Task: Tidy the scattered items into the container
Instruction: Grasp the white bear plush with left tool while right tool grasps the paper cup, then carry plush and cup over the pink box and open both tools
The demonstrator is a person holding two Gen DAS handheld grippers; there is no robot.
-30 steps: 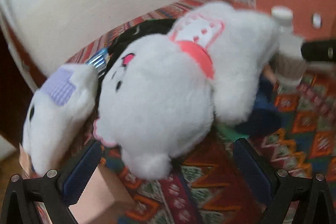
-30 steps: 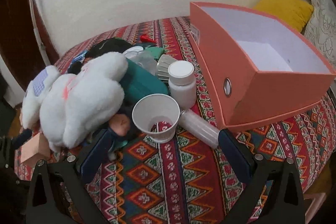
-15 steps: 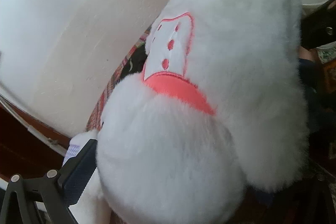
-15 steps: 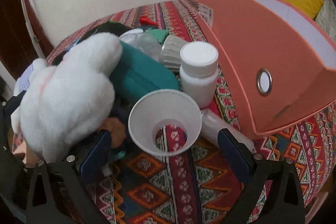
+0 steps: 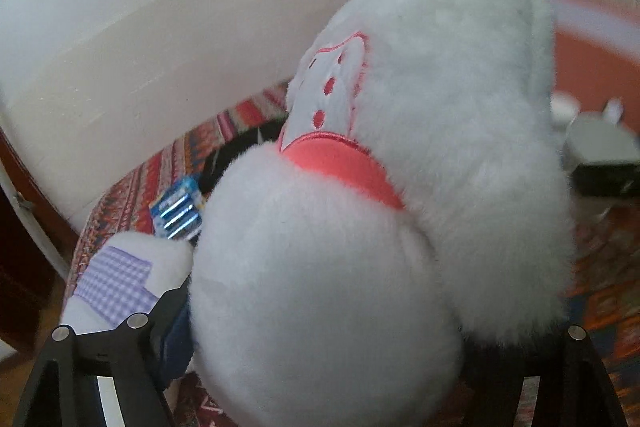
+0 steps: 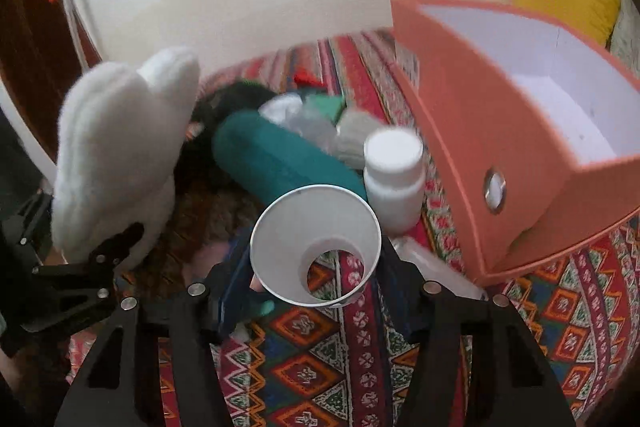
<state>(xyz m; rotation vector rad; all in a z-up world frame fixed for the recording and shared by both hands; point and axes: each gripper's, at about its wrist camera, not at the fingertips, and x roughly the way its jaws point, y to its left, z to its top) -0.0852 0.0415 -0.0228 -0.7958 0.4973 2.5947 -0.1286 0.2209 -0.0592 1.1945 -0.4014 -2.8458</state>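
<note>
A big white plush toy (image 5: 328, 287) with a coral collar fills the left wrist view. My left gripper (image 5: 328, 339) is closing on its head and holds it off the cloth. In the right wrist view that toy (image 6: 116, 147) hangs at the left, above the left gripper's black frame (image 6: 80, 267). My right gripper (image 6: 312, 267) is closing on a white paper cup (image 6: 316, 227), and both pads touch its sides. The open orange box (image 6: 500, 131) stands to the right of the cup.
A white pill bottle (image 6: 394, 179), a teal pouch (image 6: 276, 163) and a clear tube (image 6: 432, 263) lie near the cup. A small plush with a purple checked patch (image 5: 120, 279) and a blue battery pack (image 5: 178, 215) sit at the left. The patterned cloth (image 6: 320, 367) covers the table.
The left gripper closed on the white plush and lifted it off the cloth. The right gripper moved in around the paper cup and narrowed onto it.
</note>
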